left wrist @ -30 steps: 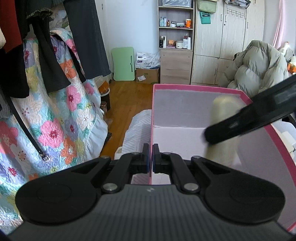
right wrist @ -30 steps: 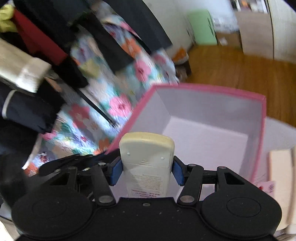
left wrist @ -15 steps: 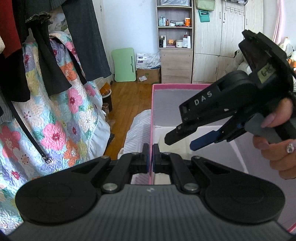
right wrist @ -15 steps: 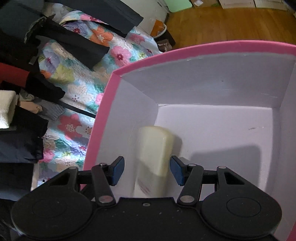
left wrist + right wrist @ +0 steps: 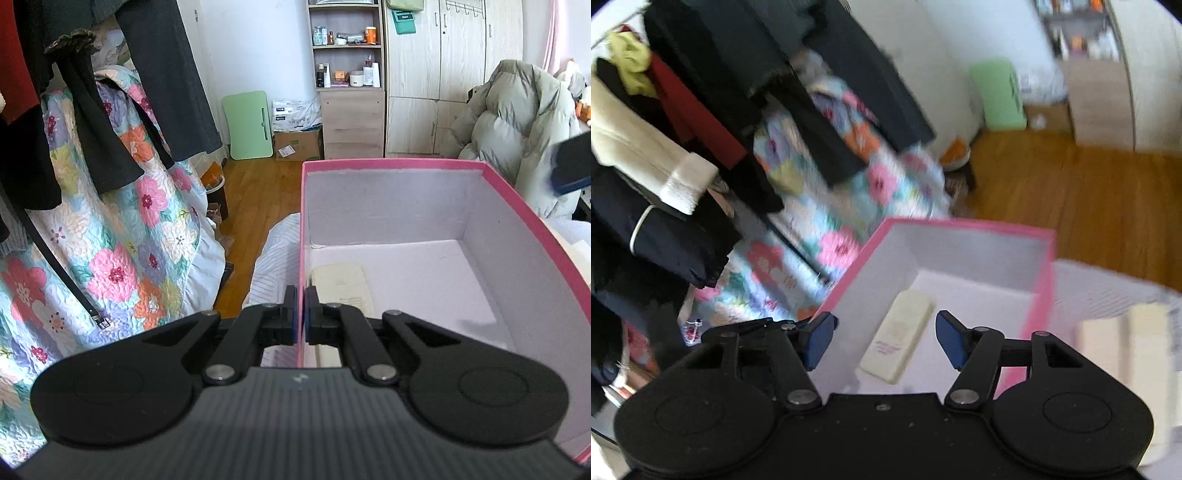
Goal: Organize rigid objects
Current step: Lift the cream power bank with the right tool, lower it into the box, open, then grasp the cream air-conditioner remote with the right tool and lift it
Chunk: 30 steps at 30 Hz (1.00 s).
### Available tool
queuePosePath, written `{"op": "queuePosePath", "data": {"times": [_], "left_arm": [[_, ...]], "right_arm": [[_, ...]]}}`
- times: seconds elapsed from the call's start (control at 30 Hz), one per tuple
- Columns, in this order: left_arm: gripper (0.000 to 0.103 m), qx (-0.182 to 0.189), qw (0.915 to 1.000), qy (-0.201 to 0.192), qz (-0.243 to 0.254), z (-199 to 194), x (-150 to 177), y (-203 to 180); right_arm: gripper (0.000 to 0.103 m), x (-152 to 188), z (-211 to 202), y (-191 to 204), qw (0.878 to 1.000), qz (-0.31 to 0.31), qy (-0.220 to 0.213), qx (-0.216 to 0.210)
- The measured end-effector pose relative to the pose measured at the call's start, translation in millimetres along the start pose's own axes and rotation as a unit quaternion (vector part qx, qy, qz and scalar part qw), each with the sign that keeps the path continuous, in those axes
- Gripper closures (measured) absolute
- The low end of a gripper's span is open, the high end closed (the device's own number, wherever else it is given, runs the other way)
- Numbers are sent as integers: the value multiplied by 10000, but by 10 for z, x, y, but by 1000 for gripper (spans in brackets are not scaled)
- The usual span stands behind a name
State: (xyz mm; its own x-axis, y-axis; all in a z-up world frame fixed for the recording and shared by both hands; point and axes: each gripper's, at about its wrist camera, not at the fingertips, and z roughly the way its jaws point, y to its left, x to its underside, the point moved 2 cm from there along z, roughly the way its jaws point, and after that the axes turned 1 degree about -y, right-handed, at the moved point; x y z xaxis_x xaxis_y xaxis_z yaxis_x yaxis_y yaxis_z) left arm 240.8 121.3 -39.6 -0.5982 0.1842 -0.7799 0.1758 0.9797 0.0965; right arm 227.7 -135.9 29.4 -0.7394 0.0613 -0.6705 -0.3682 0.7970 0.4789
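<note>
Pink box (image 5: 391, 163) wall is clamped by our left gripper (image 5: 300, 317) for steadiness; right gripper (image 5: 882, 334), fingers apart, hangs above the remote (image 5: 897, 345) lying inside.

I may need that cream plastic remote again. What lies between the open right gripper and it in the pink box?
Nothing visible. The right gripper hangs open above the cream plastic remote, which lies flat and uncovered on the pink cardboard box floor, by its wall.
</note>
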Motion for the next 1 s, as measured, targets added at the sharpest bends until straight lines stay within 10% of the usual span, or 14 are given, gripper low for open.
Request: {"op": "queuePosePath", "data": {"times": [0.6, 0.8, 1.0], "left_arm": [[99, -73, 9997, 187, 161, 49, -5, -13], [99, -45, 9997, 177, 132, 63, -19, 1], [99, -49, 9997, 174, 156, 63, -17, 9]], "right_arm": [[37, 997, -257, -682, 9761, -1002, 209, 1917], [39, 733, -241, -1004, 9646, -777, -278, 2503], [56, 295, 82, -1617, 9711, -8, 309, 2367]]}}
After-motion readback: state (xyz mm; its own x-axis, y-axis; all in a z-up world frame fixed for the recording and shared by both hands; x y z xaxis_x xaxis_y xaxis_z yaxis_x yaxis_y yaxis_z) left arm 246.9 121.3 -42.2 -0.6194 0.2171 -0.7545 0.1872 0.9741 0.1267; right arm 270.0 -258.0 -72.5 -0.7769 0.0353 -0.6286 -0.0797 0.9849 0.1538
